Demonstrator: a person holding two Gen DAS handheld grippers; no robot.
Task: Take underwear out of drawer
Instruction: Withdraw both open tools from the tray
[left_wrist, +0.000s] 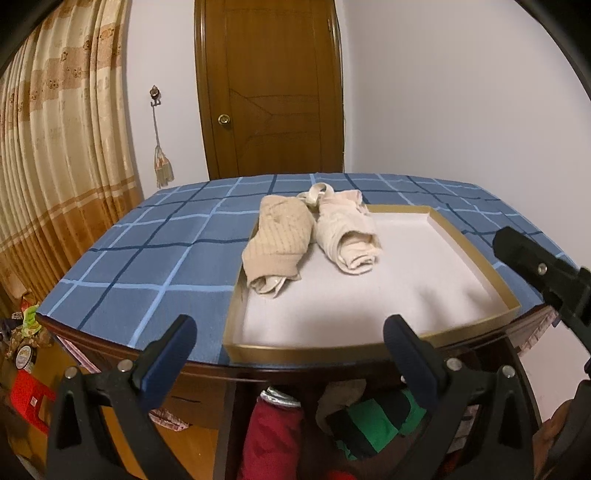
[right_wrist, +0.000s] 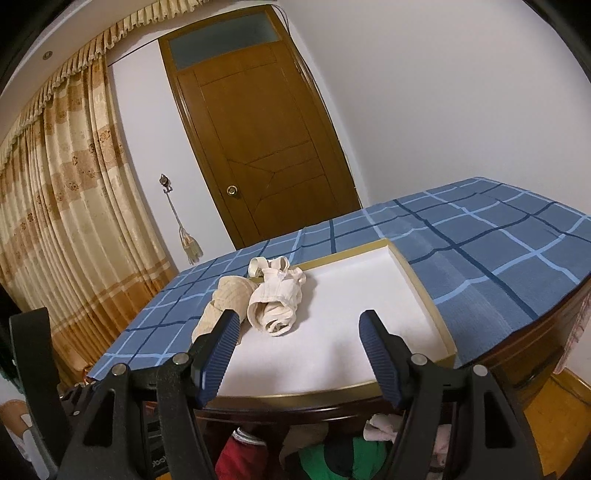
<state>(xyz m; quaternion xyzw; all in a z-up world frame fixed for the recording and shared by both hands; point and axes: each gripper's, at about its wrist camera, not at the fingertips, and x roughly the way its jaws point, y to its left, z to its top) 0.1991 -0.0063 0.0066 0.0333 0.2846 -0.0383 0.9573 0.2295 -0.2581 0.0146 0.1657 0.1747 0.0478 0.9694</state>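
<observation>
Bedroom, one piece of dark wooden furniture with a blue checked cloth (left_wrist: 147, 254) spread over its top.

Shallow gold-rimmed tray (left_wrist: 369, 349), white inside, lying on the cloth at the near edge. In it, toward the far left corner: one tan ribbed rolled garment (left_wrist: 279, 240) and, just beside it on the right, one cream rolled garment (left_wrist: 349, 236) with a strap looped over the tray's back rim. Both look like underwear already out of the drawer.

Open drawer (left_wrist: 332, 417) below the tabletop edge, packed with clothing: a red roll (left_wrist: 273, 432), a green and black piece (left_wrist: 380, 417), more that I cannot make out.

Left gripper (left_wrist: 290, 354): blue-padded fingers spread apart, nothing between them, poised above the drawer and in front of the tray's near rim.

Right gripper (right_wrist: 299, 354): fingers likewise parted and empty, pointing over the tray toward the two rolls; its black arm shows at the right edge of the left wrist view.

Background: brown wooden door (left_wrist: 273, 88), patterned beige curtain (left_wrist: 55, 147), a tassel (left_wrist: 164, 162) hanging on a wall hook.
</observation>
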